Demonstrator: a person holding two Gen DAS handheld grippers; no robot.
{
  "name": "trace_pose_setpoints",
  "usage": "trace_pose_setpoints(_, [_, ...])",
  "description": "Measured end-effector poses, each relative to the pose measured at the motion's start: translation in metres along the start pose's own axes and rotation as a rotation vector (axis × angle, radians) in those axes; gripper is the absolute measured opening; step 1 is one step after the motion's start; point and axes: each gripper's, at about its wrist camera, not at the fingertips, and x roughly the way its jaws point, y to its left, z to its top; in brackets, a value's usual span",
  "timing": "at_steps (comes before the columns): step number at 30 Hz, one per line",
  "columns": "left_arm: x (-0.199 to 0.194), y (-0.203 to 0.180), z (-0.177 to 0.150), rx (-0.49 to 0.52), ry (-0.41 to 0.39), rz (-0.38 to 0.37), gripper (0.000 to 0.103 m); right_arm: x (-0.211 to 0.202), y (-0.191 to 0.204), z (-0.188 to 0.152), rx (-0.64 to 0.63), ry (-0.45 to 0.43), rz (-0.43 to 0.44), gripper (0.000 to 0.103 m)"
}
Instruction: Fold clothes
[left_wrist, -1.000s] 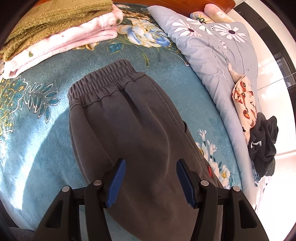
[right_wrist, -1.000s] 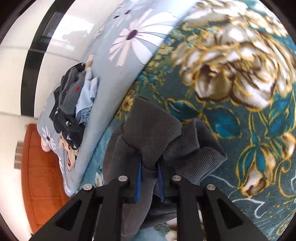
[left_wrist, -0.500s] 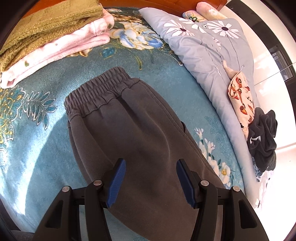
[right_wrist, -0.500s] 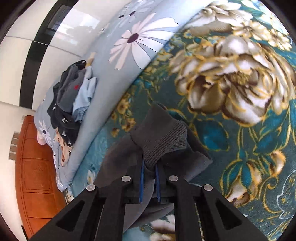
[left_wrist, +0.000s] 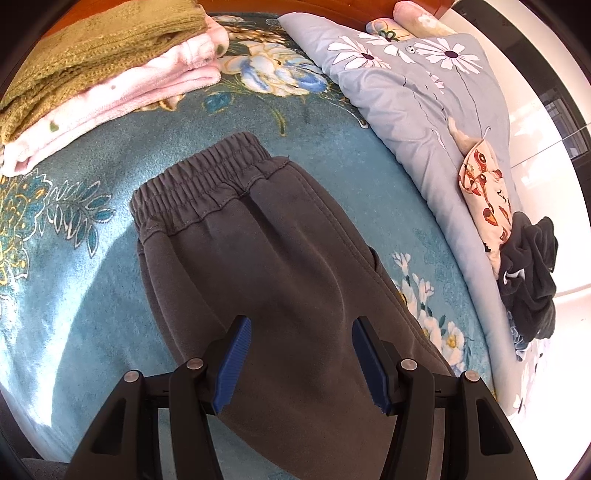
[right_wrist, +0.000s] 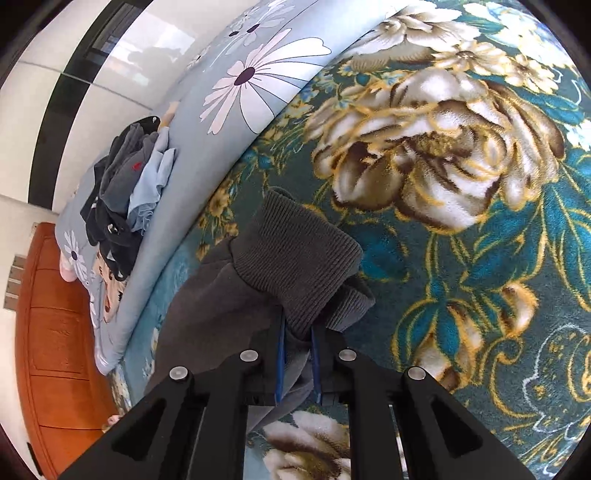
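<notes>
Dark grey sweatpants (left_wrist: 266, 258) lie flat on the teal floral blanket (left_wrist: 74, 266), with the elastic waistband (left_wrist: 199, 177) at the far end. My left gripper (left_wrist: 301, 360) hovers open above the legs, nothing between its blue pads. In the right wrist view my right gripper (right_wrist: 297, 365) is shut on the ribbed ankle cuffs (right_wrist: 295, 266) of the sweatpants, holding them bunched and lifted above the blanket (right_wrist: 480, 258). The pads are mostly hidden by the fabric.
A folded stack, olive knit (left_wrist: 92, 48) over pink fleece (left_wrist: 122, 96), sits at the far left. A grey daisy-print duvet (left_wrist: 424, 96) runs along the right, with a patterned garment (left_wrist: 487, 192) and a dark clothes pile (left_wrist: 528, 277) on it. An orange wooden headboard (right_wrist: 55, 350) stands behind.
The left gripper has drawn back a little along the pants, so the waistband sits farther off. The right gripper has lifted the cuffs and carried them over the blanket.
</notes>
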Motion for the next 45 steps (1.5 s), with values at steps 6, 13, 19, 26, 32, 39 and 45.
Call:
trace_pose_setpoints(6, [-0.001,-0.003,0.0,0.017,0.005,-0.004,0.061,0.006,-0.017,-0.006,0.052,0.033,-0.072,0.053])
trace_pose_setpoints(13, [-0.001,0.0,0.0,-0.001,0.009,-0.01,0.061,0.022,-0.04,-0.012,0.274,-0.022,0.163,0.053])
trace_pose_setpoints(19, [-0.003,0.003,0.001,-0.004,0.005,-0.018,0.061,0.024,-0.037,-0.012,0.382,-0.07,0.277,0.022])
trace_pose_setpoints(26, [-0.001,0.004,0.002,-0.028,0.004,-0.051,0.061,-0.043,0.091,-0.015,-0.097,-0.203,0.146,0.019])
trace_pose_setpoints(32, [-0.004,0.01,0.004,-0.061,-0.004,-0.084,0.061,-0.034,0.25,-0.111,-0.753,-0.256,0.028,0.019])
trace_pose_setpoints(39, [-0.008,0.028,0.007,-0.169,-0.02,-0.139,0.061,0.055,0.33,-0.234,-1.102,-0.081,0.002,0.019])
trace_pose_setpoints(45, [-0.006,0.026,0.008,-0.155,-0.015,-0.143,0.061,0.109,0.325,-0.299,-1.285,0.038,-0.094,0.027])
